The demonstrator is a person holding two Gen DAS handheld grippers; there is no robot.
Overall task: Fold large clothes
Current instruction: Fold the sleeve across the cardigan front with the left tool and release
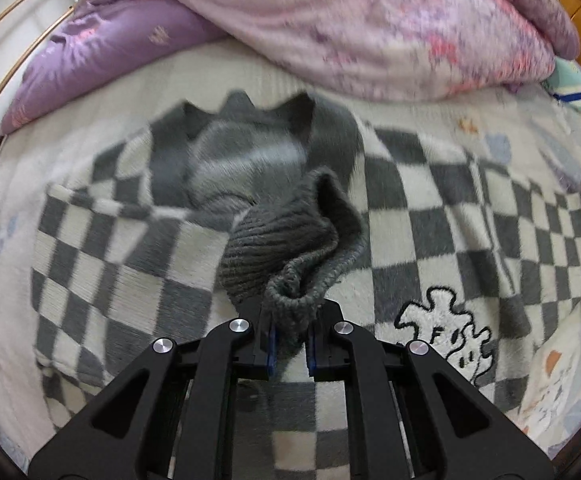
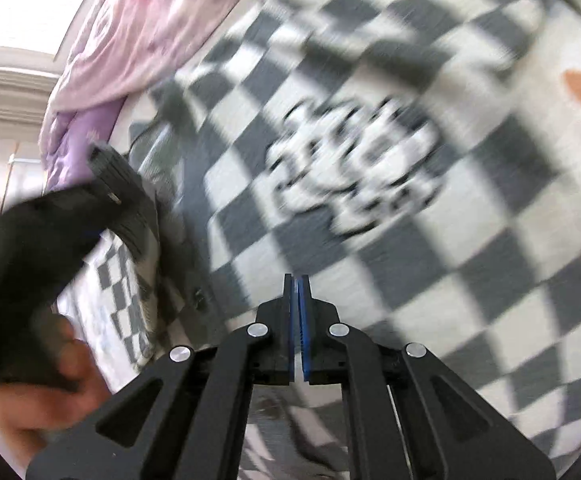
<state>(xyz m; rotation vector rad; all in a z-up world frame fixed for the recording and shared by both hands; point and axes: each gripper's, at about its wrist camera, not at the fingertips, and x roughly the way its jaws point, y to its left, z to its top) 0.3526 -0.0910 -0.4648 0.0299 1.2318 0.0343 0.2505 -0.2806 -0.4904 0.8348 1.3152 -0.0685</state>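
A: Status, left tongs (image 1: 290, 344)?

B: Clamped on a grey ribbed knit edge, likely a sleeve cuff (image 1: 290, 300) of the checkered sweater (image 1: 430, 220). The cuff is bunched between the blue pads, lifted off the garment.

A: Where is the sweater?

B: Spread flat on the bed (image 1: 230, 68), collar toward the pink quilt (image 1: 370, 20) and purple pillow (image 1: 102, 52). A cartoon patch (image 1: 446, 332) shows on the front.

A: Right tongs (image 2: 298, 328)?

B: Pressed together, pads meeting, nothing between them. They hover over the checkered front; the view is motion-blurred.

A: Step in hand?

B: My judgement: folding the sleeve inward across the body. Early in the fold, as the torso lies unfolded.

A: Next move?

B: Lay the cuff flat on the chest and release. The right tongs probably need to open and take the opposite sleeve or hem. Risk: knit snagging on the pads.
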